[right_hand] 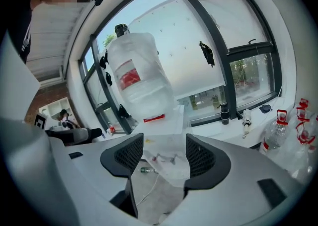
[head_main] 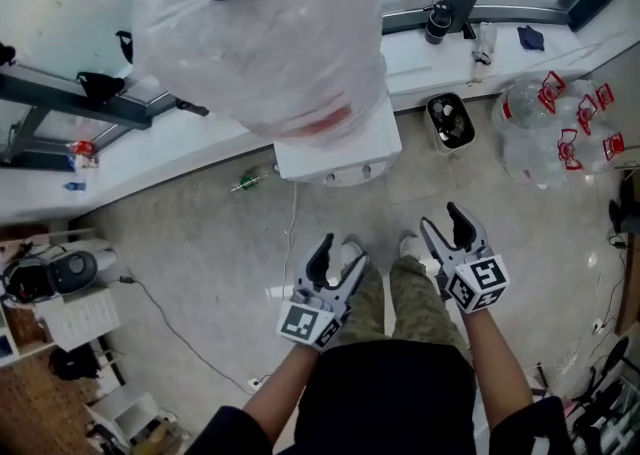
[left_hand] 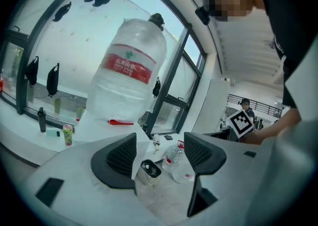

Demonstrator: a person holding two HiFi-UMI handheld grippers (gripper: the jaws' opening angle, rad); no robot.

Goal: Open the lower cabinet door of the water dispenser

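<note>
Currently both grippers are held low in front of the person, over the tiled floor, well short of the water dispenser.

Left gripper: jaws apart, nothing between them. Its own view shows only far-off things in the gap: the dispenser's edge, a small bin and one of the empty bottles lying on the floor.

Right gripper: jaws also spread, holding nothing. Its view looks past them at the dispenser's front with the taps, no contact. In the head view it sits slightly further forward than the left one.

Dispenser is white and stands against the window ledge, straight ahead of the person's shoes. A big clear water bottle with a red label is upturned on top.

Lower cabinet door: can't make it out. The head view sees the dispenser from above, and in both gripper views the gripper body covers the lower front.

Right of the dispenser the bin stands on the floor near it, and the empty bottles with red handles are clustered further right. A black flask stands on the ledge above the bin. Left of the dispenser's base a green bottle lies on the floor. A white cable runs from the dispenser toward the person's feet.
</note>
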